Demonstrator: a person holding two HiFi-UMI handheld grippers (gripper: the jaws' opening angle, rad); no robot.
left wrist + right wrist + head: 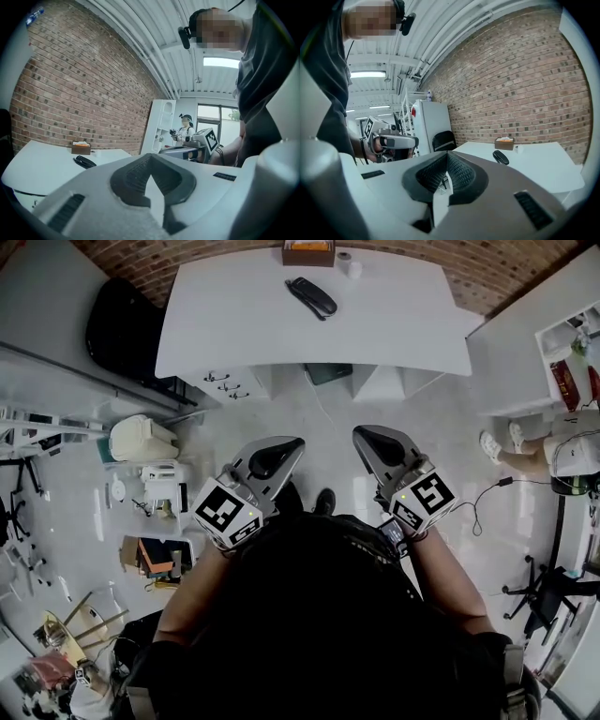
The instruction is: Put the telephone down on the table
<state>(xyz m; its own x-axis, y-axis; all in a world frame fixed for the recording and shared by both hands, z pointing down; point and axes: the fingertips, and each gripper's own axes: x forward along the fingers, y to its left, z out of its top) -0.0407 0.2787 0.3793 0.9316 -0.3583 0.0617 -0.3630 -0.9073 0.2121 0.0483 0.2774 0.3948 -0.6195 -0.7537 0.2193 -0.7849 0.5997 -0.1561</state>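
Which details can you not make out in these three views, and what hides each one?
- Brown cardboard box: cut off by the head view's top edge; contents unclear.
- Black telephone handset: too small in the left gripper view to show any keys.
- Whatever lies under the white table: hidden by its top in the head view.

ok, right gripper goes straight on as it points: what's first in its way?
Way looks free nearby; then probably the near edge of the large white table, short of the black telephone. Depth unclear.
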